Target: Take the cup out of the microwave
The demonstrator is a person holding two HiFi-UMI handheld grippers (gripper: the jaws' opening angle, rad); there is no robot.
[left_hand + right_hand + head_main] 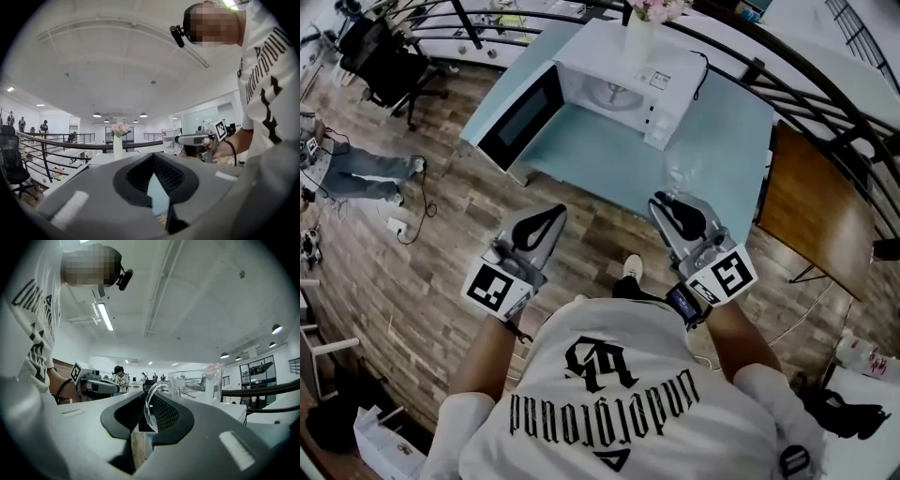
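Right gripper (149, 401) clamped on cup (196, 386) handle. Cup is out, at 5 o'clock of microwave (619, 89) (door (520, 117) open). Left gripper (152, 155) together, empty. Next, probably: level set-down.

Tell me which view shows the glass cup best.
Right gripper view: the cup is close and central, handle between the jaws. Head view shows faint glass; left gripper view, a small distant cup.
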